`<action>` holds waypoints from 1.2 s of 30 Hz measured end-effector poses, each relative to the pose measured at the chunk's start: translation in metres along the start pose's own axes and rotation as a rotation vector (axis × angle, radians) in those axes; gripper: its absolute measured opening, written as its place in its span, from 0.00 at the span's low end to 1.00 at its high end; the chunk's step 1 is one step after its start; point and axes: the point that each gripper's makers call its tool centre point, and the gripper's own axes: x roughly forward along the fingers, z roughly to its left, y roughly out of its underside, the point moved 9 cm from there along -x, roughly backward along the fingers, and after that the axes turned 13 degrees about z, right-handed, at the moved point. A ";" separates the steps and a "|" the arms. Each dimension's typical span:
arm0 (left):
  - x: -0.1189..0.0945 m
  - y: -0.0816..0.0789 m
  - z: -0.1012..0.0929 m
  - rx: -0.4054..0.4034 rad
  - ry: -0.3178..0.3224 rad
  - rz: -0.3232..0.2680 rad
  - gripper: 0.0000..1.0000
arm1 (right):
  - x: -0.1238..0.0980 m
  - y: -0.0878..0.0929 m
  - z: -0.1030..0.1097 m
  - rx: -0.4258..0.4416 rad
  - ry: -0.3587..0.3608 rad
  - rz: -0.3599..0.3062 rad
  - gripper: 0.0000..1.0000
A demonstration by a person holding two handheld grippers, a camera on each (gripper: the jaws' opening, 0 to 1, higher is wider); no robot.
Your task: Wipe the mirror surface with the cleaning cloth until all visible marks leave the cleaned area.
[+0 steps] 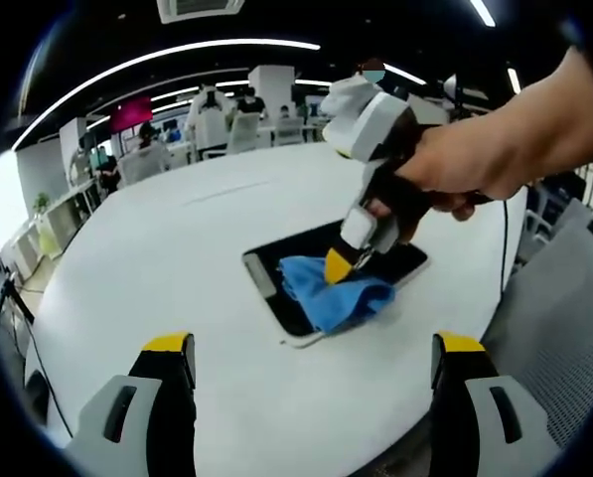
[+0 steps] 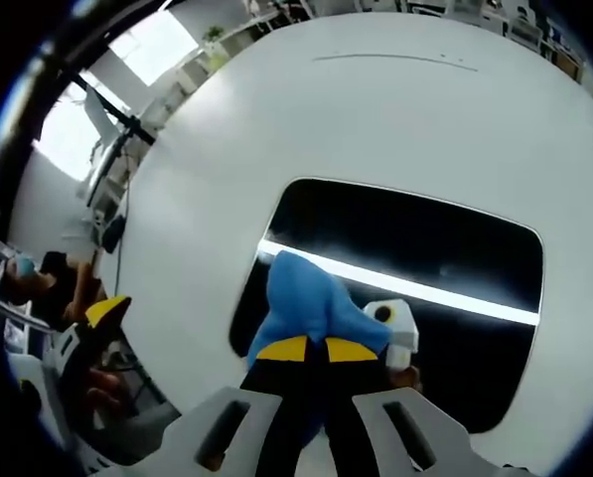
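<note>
In the left gripper view the left claw [image 1: 311,363] sits nearest, its two yellow-tipped jaws standing wide apart over bare white table [image 1: 177,248] – released, holding nothing, well short of the work.

Just beyond it lies the mirror [image 1: 405,263], a dark rounded rectangle flat on the table, with the blue cleaning cloth [image 1: 331,293] bunched on its near end. The right claw [image 1: 344,263], held in a person's hand [image 1: 475,169], comes down on the cloth from the right. In the right gripper view that claw [image 2: 306,350] has its jaws clenched together on the cleaning cloth [image 2: 306,298], which bulges up ahead of the tips and rests on the near edge of the mirror [image 2: 445,258]. The glass reflects a bright ceiling light as a white bar; I cannot pick out any marks on it.

The cloth looks soft and light – it will crumple and drag rather than slide flat, so gripping it by a gathered fold, as now, seems right, with the free part pressed down to wipe. The mirror is stiff, slick and breakable, and, being loose on a smooth table, may skate under a hard push; light strokes suit it, and the idle left claw could steady its rim.

Farther off are desks, chairs and seated people in an open office.
</note>
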 end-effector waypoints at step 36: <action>0.000 -0.001 0.000 -0.001 -0.006 -0.004 0.99 | 0.000 0.006 -0.006 -0.014 -0.018 0.004 0.00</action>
